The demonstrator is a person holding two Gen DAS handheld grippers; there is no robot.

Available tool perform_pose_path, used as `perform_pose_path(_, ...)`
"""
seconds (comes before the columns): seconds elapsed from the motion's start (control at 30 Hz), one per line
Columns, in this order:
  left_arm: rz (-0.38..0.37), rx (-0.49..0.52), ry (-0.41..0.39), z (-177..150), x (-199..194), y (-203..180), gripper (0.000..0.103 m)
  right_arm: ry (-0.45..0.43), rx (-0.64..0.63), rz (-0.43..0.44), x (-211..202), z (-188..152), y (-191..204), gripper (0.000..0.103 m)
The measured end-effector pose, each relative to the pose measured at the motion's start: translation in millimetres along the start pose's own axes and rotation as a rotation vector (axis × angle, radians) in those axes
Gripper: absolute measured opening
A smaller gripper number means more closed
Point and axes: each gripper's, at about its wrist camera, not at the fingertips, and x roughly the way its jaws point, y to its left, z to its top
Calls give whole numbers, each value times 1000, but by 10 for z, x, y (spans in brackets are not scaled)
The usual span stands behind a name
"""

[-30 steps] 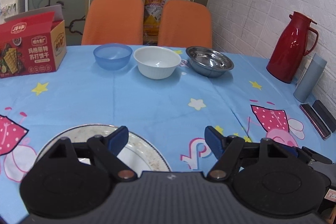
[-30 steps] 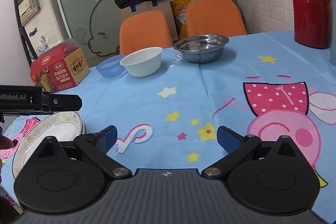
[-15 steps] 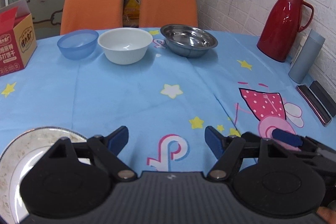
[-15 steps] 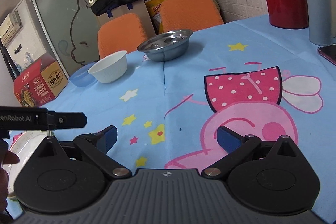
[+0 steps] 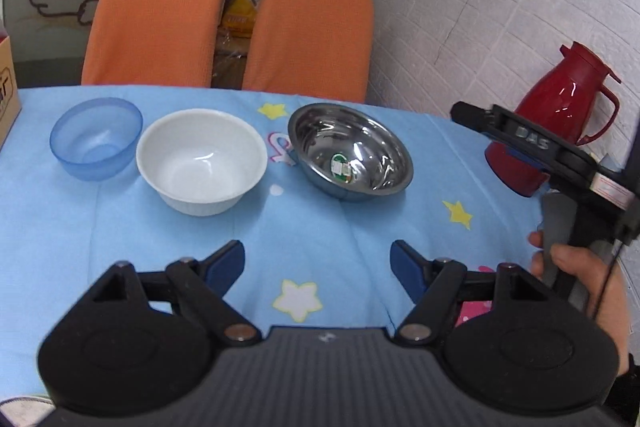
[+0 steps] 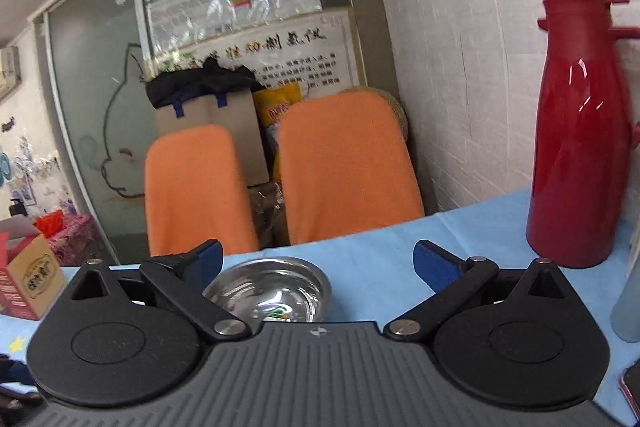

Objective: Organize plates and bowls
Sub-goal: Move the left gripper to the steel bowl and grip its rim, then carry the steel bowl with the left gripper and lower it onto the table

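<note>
Three bowls stand in a row at the far side of the blue tablecloth: a blue plastic bowl (image 5: 96, 137), a white bowl (image 5: 201, 159) and a steel bowl (image 5: 350, 150). My left gripper (image 5: 318, 263) is open and empty, above the cloth in front of the white and steel bowls. My right gripper (image 6: 318, 261) is open and empty, just in front of the steel bowl (image 6: 272, 289); its body (image 5: 532, 143) shows at the right of the left wrist view. No plate is in view.
A red thermos (image 6: 580, 131) stands at the right by the brick wall, with a grey cup (image 6: 630, 303) beside it. Two orange chairs (image 5: 228, 27) stand behind the table. A red snack box (image 6: 28, 279) sits at the far left.
Both grippers have moved forward toward the bowls. The plate by the near edge has dropped out of view. The right gripper has come up close to the steel bowl.
</note>
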Motion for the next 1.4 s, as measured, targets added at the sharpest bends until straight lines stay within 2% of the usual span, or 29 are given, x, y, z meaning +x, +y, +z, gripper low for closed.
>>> perform_pose_path(0.1,-17,-38,1,162,131,23,73,111,38,-12,475,-174,-73,103)
perform_pose_path(0.17,-57,-65,-22,322,218,21,73,152,59,4,597,-288,-90,103)
perform_pose_path(0.3,-98,-79,-85,613,509,-15,73,125,64,-3,533,-440,-86,103)
perform_pose_path(0.43,-52,-56,-78,770,896,27,73,159,86,25,576,-506,-90,103)
perform_pose_path(0.53,-31,-13,-58,883,1159,25,73,149,101,45,621,-483,-77,103)
perform_pose_path(0.7,46,28,-3,1003,1565,42,73,168,122,50,688,-485,-91,103)
perform_pose_path(0.93,60,46,48,1027,1853,18,73,187,97,62,747,-469,-16,103)
perform_pose_path(1.07,81,94,62,1002,1911,-24,73,206,53,71,784,-468,66,103)
perform_pose_path(1.13,73,113,71,992,1914,-39,70,216,7,74,792,-487,131,103)
perform_pose_path(1.23,27,153,114,978,1957,-57,51,222,-95,57,803,-524,232,103)
perform_pose_path(1.27,20,174,123,967,1957,-82,48,224,-105,64,799,-523,246,103)
perform_pose_path(1.4,42,237,119,904,1930,-172,47,232,-93,97,782,-505,228,100)
